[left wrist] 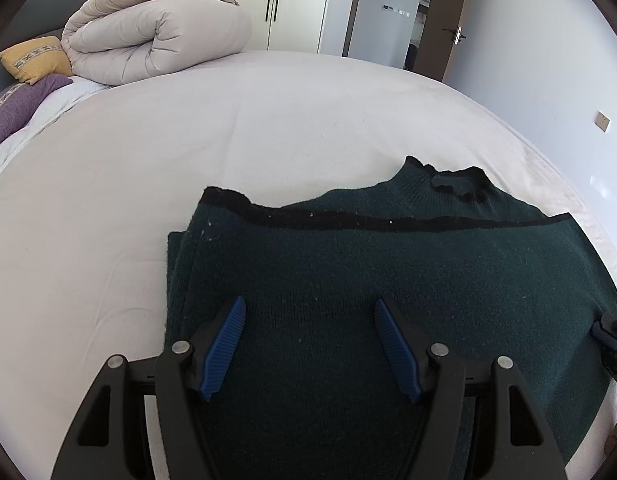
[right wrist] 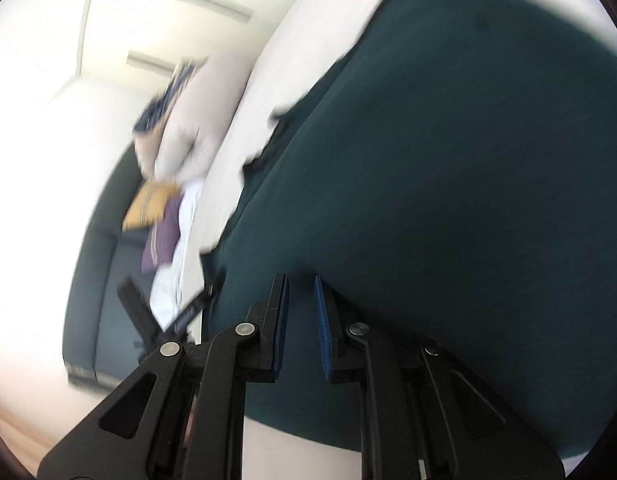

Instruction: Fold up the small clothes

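A dark green knit sweater (left wrist: 388, 272) with black trim lies folded on the white bed (left wrist: 228, 140), its collar at the far right. My left gripper (left wrist: 308, 308) is open just above the sweater's near part, with blue pads (left wrist: 224, 344) spread wide and nothing between them. In the blurred, tilted right wrist view the same sweater (right wrist: 448, 160) fills the right side. My right gripper (right wrist: 300, 280) hovers over its edge with the jaws narrowly apart and no cloth visibly between them. The right gripper also shows at the right edge of the left wrist view (left wrist: 612, 344).
A rolled beige duvet (left wrist: 156, 36) lies at the bed's far left, with a yellow pillow (left wrist: 36, 58) and a purple pillow (left wrist: 16, 108) beside it. Wardrobes (left wrist: 292, 4) and a door (left wrist: 452, 20) stand behind. The bed's right edge runs close to the sweater.
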The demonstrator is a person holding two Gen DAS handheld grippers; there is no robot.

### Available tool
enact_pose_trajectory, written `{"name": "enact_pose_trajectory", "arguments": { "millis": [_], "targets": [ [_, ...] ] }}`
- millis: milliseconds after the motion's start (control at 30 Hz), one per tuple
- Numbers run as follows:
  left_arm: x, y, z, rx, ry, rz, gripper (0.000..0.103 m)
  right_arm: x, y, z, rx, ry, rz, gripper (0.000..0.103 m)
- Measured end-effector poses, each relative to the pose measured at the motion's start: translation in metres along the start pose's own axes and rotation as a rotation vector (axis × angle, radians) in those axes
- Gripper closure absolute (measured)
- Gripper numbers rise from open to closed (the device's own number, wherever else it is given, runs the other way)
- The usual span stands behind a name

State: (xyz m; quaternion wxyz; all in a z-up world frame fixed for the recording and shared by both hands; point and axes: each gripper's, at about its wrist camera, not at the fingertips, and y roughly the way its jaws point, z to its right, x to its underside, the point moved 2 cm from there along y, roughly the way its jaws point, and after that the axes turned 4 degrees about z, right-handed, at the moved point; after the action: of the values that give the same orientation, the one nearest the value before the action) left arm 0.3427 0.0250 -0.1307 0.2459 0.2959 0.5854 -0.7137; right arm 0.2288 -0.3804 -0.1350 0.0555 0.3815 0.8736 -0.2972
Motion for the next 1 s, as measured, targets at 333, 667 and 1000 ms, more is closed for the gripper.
{"name": "enact_pose_trajectory", "arguments": {
  "millis": [333, 667, 1000],
  "targets": [
    [0.015, -0.064, 0.027, 0.135, -0.143, -0.004, 0.039, -0.01, -0.063, 0.044, -0.054, 0.06, 0.222, 0.093],
    [0.063, -0.058, 0.074, 0.21, -0.099, -0.106, 0.069, 0.051, -0.046, -0.032, -0.068, -0.113, -0.016, 0.072],
    [0.09, -0.085, -0.017, 0.239, -0.235, -0.13, 0.1, 0.035, -0.082, 0.037, -0.084, 0.121, 0.114, 0.076]
  ]
}}
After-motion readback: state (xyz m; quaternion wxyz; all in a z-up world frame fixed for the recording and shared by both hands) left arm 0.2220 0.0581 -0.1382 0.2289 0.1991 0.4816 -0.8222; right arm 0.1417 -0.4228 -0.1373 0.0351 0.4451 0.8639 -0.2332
